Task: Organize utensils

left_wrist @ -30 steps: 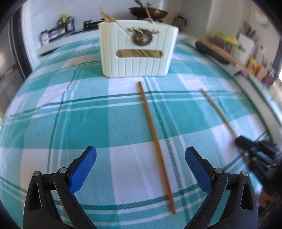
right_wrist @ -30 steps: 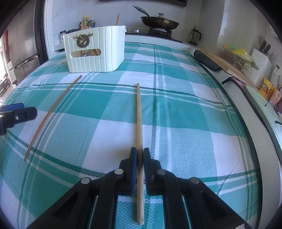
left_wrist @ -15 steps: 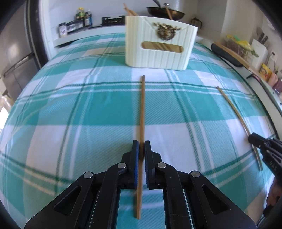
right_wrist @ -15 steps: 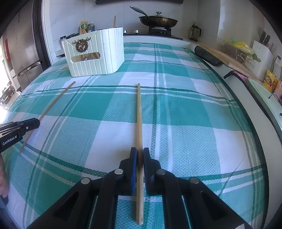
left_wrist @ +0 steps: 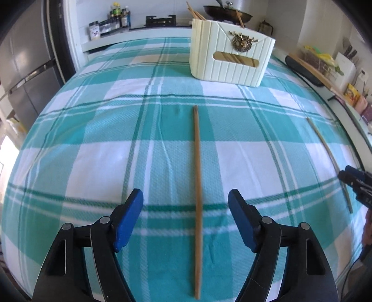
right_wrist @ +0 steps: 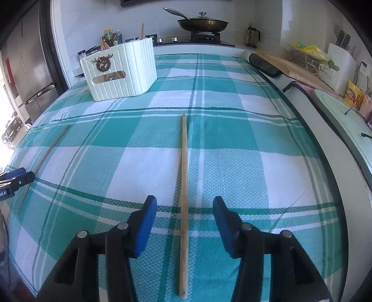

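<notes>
Left claw (left_wrist: 186, 220) jaws just opened, chopstick (left_wrist: 197, 185) loose between, lower centre on surface (left_wrist: 93, 162). Right claw (right_wrist: 184, 223) likewise, second chopstick (right_wrist: 183, 185). Light, stiff, slippery; pinch near thick end.

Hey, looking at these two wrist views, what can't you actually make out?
- Left wrist view: the right tool is cut off by the frame's right edge, so its opening does not show there.
- Right wrist view: the left tool is cut off by the left edge.
- Both views: what lies inside the white utensil holder is hidden by its walls; only chopstick tips poke out.
</notes>
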Demonstrator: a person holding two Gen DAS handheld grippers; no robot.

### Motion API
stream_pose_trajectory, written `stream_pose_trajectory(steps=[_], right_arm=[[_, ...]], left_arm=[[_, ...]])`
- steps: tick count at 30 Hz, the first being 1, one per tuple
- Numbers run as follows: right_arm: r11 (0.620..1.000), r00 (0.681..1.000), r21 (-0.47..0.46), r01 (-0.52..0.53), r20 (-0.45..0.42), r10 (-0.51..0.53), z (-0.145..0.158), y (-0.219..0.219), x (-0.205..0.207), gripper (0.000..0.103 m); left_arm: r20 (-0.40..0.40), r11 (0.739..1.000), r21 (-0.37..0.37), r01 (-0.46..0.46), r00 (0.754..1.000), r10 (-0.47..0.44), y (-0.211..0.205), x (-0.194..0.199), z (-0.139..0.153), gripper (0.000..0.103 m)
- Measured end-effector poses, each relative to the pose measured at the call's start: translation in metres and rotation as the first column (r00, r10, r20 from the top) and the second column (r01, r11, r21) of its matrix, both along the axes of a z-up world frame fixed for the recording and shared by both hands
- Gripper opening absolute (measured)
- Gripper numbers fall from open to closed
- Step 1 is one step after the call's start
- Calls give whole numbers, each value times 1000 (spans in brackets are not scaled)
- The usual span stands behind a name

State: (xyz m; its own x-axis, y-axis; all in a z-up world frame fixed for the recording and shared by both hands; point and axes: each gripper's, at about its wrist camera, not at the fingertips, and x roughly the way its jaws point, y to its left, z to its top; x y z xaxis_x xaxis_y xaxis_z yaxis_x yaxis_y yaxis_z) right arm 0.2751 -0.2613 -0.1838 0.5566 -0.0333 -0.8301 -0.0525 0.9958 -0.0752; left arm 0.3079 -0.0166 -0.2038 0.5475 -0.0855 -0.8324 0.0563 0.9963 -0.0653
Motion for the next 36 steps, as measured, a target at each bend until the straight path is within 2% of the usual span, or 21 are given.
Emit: stream_pose_trajectory(steps=[2,4,6,8,11,18,36], right_arm=[[999,999,-26,-36,-27,36,-3,3,5,52],[997,997,-51,-58,-57,55,-10,5,12,52],[997,997,-49,-62,-40,60,-10,3,16,56],[998,998,-37,-52,-29,51,-11,-2,22,61],[998,999,-38,-46,-4,46,-14,-7,32,63],[999,999,-39,-38,16,38,-15,-8,39,64],[998,999,-44,-39,17,40,-15,-7,38,64]], left_arm=[[-27,1000,20,22,999,-21,2,13,-6,78],[-27,998,60,32,999,-31,3,24,-10,84],[-26,997,66,37,999,-35,7,34,-13,93],[-22,998,59,22,1000,-21,14,45,-15,97],[-13,998,54,15,1000,-15,21,57,-18,103],[26,998,50,29,999,-31,24,57,-20,103],[27,998,48,33,999,-34,24,58,-21,103]])
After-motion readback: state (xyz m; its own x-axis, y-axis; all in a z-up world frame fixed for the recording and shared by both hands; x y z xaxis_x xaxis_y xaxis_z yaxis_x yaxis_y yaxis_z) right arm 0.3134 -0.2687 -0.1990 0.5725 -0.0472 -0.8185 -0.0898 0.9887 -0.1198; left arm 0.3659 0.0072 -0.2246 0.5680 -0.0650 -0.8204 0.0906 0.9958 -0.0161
